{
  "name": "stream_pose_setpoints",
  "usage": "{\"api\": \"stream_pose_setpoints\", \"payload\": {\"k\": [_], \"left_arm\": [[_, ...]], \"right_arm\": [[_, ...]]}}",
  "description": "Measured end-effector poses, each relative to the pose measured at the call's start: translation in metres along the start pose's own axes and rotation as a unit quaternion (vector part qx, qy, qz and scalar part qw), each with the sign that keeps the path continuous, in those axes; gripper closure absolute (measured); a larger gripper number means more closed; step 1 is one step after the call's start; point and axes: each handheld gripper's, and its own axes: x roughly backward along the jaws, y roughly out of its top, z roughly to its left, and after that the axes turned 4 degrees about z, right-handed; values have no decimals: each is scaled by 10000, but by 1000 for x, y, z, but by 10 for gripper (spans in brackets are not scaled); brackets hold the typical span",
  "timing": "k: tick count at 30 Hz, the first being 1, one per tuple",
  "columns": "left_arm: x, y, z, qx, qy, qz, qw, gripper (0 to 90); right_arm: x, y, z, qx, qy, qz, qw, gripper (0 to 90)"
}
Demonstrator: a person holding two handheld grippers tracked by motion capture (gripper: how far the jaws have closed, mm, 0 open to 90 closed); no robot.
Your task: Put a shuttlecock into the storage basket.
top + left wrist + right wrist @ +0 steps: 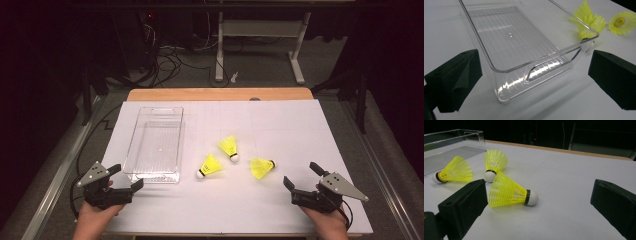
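Observation:
Three yellow shuttlecocks with white corks lie on the white table top. The left one [210, 166] is beside the near right corner of a clear plastic tray [131, 150]. The middle one [229, 147] lies just behind it, and the right one [261, 167] lies on its side. My left gripper [127, 176] is open, just short of the tray's near end wall [536, 61], with nothing between its jaws [535, 67]. My right gripper [300, 174] is open too [540, 200], and the right shuttlecock [509, 191] lies close ahead of its jaws, untouched.
The tray holds nothing. A wooden table edge [220, 94] runs along the far side of the white sheet. Beyond it are desk legs [218, 50] and cables on the floor. Bare white surface [295, 130] spreads to the right of the shuttlecocks.

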Motion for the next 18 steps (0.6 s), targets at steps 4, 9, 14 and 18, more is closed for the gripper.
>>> {"api": "stream_pose_setpoints", "payload": {"k": [4,9,14,18], "left_arm": [[-4,-2,1,82,-7,225,9997,2],[-9,-3,1,112,-37,450,9989,2],[-12,-3,1,158,8,651,9978,2],[-16,-4,0,133,47,851,9963,2]], "right_arm": [[0,0,0,-1,7,0,10000,16],[0,0,0,20,16,-2,10000,16],[0,0,1,23,24,-6,10000,16],[0,0,1,62,36,1,10000,17]]}}
